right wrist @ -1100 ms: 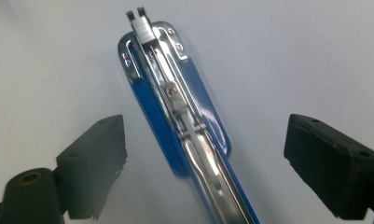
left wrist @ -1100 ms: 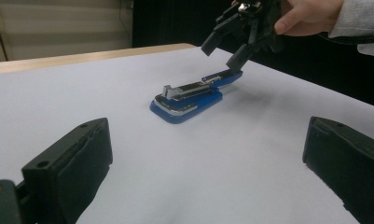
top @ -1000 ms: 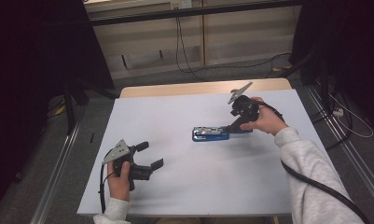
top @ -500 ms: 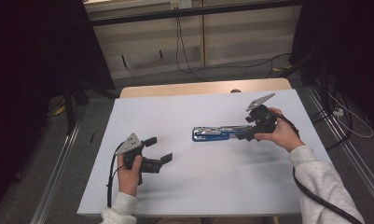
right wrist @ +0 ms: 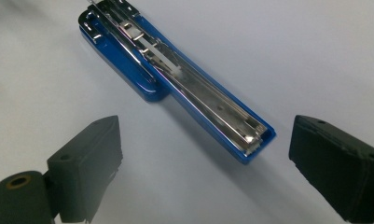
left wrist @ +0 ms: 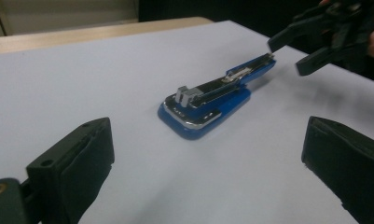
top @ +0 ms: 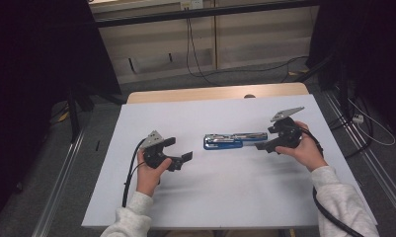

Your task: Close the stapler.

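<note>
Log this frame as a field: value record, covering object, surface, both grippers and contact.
object: blue stapler, opened out flat, metal staple channel facing up
surface: white table, wooden strip along its far edge
stapler position: mid-table, lying between the two grippers
left gripper: open, pointing at the stapler's hinge end, well short of it
right gripper: open, jaws either side of the stapler's long end, near it
contact: none visible; stapler rests on the table on its own

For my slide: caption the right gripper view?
Open right gripper aimed at a blue stapler lying opened on the white table.
</note>
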Action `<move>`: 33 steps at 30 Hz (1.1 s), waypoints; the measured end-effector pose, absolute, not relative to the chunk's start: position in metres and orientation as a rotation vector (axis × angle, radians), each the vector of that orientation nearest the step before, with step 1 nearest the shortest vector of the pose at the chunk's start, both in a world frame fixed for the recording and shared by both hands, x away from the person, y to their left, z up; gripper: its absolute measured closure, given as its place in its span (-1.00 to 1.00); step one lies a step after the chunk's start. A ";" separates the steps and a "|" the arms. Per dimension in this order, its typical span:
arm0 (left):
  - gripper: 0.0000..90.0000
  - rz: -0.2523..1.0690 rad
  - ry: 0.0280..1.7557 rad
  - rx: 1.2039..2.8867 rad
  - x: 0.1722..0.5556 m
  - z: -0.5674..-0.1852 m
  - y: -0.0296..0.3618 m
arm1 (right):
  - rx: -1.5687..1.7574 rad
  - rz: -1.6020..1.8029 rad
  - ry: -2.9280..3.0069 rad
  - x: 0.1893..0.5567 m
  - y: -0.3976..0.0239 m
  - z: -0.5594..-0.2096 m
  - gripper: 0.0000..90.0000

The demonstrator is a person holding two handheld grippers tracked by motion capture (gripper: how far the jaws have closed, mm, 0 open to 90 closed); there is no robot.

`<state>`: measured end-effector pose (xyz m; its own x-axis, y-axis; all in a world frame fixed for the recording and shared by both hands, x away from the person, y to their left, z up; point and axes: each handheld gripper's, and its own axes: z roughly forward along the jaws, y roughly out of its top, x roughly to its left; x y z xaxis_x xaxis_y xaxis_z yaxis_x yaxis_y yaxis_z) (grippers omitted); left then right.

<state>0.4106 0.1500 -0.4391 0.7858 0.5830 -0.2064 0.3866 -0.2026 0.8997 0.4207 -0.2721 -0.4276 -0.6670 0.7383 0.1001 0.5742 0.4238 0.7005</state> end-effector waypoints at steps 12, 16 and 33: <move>-0.33 0.259 0.881 1.887 0.438 -0.450 0.134 | 1.253 1.093 2.327 0.410 -0.291 -0.433 -0.21; 0.26 0.270 0.903 1.912 0.443 -0.453 0.125 | 1.262 1.057 2.314 0.407 -0.293 -0.430 0.25; 1.00 0.218 0.910 2.036 0.454 -0.468 0.095 | 1.378 0.903 2.334 0.414 -0.295 -0.453 1.00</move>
